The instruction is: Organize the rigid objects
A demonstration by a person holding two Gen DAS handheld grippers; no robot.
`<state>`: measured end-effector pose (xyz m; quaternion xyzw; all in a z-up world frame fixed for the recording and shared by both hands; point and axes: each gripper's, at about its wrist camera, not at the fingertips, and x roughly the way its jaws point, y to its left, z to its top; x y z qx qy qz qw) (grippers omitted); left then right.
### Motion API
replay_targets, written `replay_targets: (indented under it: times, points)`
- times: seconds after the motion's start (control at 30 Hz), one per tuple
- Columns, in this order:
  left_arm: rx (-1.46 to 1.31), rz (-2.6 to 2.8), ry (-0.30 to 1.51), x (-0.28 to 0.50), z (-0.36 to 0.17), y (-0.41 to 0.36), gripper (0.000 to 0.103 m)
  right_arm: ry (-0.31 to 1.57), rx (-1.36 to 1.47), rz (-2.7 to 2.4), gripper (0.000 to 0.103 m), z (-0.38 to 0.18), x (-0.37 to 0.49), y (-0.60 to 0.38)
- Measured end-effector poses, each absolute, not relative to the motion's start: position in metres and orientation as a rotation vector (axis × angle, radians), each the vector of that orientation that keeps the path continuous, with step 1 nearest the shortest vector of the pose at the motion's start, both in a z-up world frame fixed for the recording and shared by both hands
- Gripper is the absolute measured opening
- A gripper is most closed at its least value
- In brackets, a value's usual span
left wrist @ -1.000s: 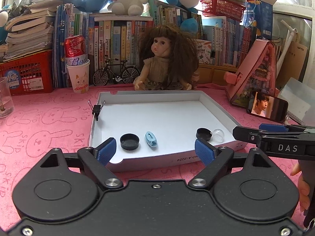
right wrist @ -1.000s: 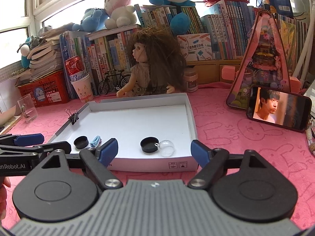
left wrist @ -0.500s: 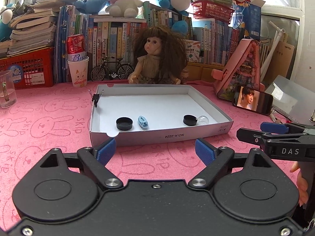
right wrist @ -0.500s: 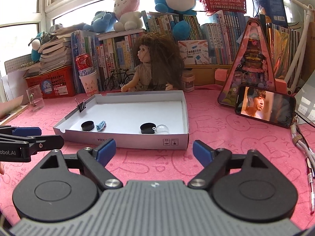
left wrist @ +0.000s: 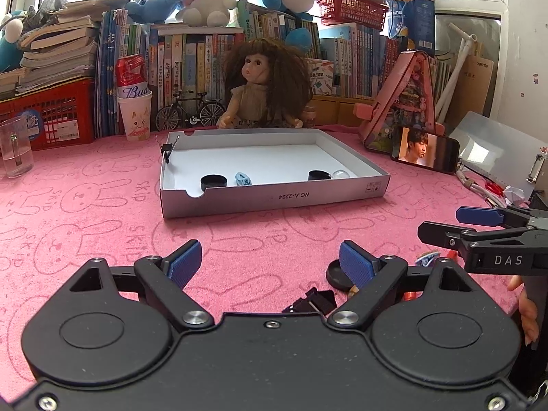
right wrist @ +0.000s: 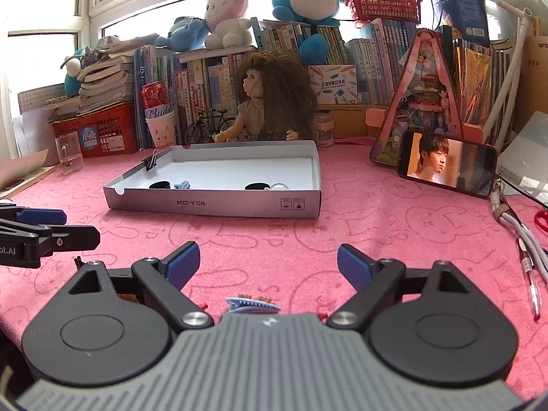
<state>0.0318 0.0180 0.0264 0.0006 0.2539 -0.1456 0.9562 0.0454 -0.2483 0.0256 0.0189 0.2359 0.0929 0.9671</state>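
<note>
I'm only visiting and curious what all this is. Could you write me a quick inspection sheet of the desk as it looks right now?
Surface: pink bunny-print cloth, covering the desk.
Job's things: white shallow box holding two black caps, a blue clip and a clear dome; a binder clip on its left wall. Near the claws lie a loose black cap, a black binder clip and a blue hair clip.
Clutter: doll, phone playing video, beer can in a cup, glass mug.
Grippers: left claw open, empty; right claw open, empty.
Cables: white cable bundle, right edge.
Surroundings: bookshelf, plush toys, windows.
</note>
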Motion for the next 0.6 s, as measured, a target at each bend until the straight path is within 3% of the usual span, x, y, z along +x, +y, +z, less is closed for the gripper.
replay_targets:
  times: [0.13, 0.6]
  points:
    - [0.009, -0.288, 0.517, 0.023, 0.021, 0.02, 0.086, 0.494, 0.05, 0.169, 0.093, 0.019, 0.041, -0.253]
    - [0.012, -0.329, 0.522, 0.001, 0.01, 0.018, 0.058, 0.503, 0.016, 0.113, 0.093, 0.004, 0.023, -0.264]
